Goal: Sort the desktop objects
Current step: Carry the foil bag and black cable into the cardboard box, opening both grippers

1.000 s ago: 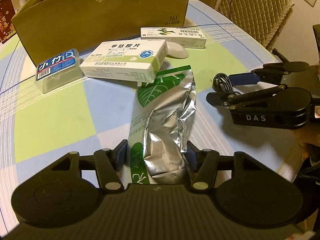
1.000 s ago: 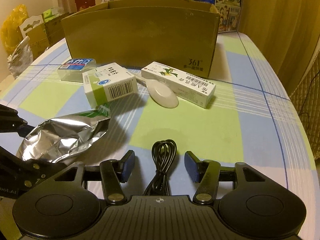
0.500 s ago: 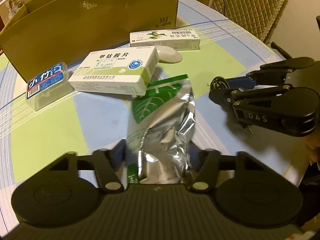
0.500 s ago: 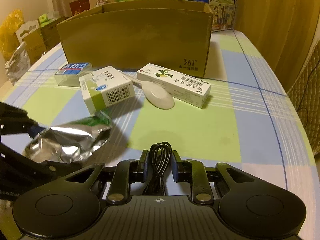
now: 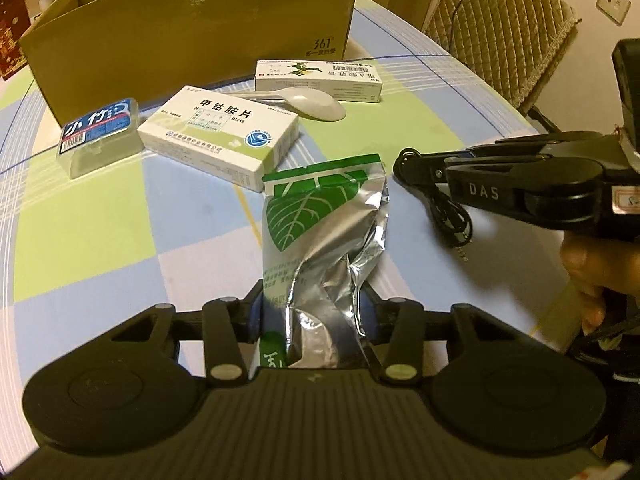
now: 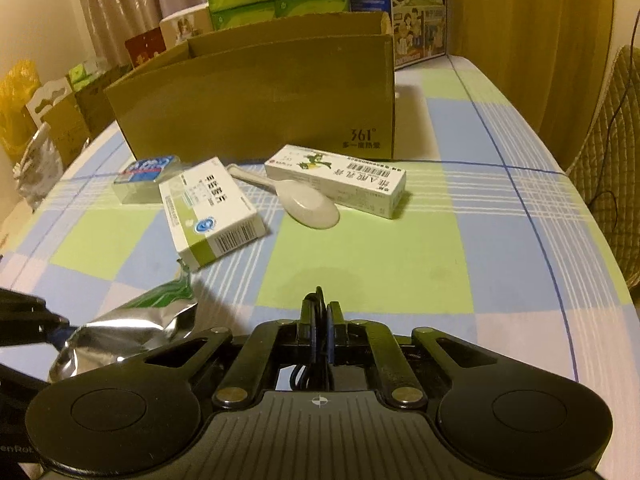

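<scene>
Both my tongs on their catches

My left gripper (image 5: 310,312) is closing around the foil pouch (image 5: 320,232) on the checked tablecloth (image 5: 120,240); my right gripper (image 6: 320,312) is clamped on the black cable (image 5: 448,212), short of the cardboard box (image 6: 256,96).

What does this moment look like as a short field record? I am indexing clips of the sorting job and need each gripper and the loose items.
left gripper: jaws closing around the foil pouch
right gripper: shut on the black cable
still on tablecloth: two medicine boxes, white spoon, clear plastic case
cardboard box: behind the loose items, inside hidden
</scene>
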Demonstrator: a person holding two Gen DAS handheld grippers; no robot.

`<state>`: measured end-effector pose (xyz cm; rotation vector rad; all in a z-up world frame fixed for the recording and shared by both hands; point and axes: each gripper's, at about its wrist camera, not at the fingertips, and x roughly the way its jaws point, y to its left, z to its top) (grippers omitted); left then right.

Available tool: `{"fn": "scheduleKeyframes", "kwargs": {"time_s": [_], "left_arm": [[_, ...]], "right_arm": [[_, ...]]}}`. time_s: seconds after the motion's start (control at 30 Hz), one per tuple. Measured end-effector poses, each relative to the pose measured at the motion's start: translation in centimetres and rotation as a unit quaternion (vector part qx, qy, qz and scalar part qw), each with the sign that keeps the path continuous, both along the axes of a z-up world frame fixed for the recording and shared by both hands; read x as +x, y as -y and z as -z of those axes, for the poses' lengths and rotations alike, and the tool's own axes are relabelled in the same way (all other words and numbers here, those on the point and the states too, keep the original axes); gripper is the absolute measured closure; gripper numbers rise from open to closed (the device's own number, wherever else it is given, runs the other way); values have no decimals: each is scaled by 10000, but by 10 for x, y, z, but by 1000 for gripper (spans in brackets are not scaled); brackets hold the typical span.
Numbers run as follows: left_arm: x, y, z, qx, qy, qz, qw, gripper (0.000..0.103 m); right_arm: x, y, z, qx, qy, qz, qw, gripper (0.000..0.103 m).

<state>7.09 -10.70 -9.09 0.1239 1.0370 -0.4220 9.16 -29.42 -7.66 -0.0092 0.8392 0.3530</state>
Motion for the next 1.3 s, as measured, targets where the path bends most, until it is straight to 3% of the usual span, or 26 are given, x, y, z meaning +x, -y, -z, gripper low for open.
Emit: {"fn": "scheduleKeyframes", "kwargs": {"time_s": [0.63, 0.97, 1.3], "left_arm": [[0, -17, -40, -255, 340, -320, 9986, 64], [14, -27, -74, -212, 639, -365, 9971, 65], [27, -33, -91, -263, 729, -361, 9963, 65]], "right_arm": [[-10, 2, -41, 212, 455, -17, 9987, 101], [-2, -7, -75, 264, 744, -155, 9968, 101], [12, -16, -96, 364, 868, -234, 9953, 101]]}}
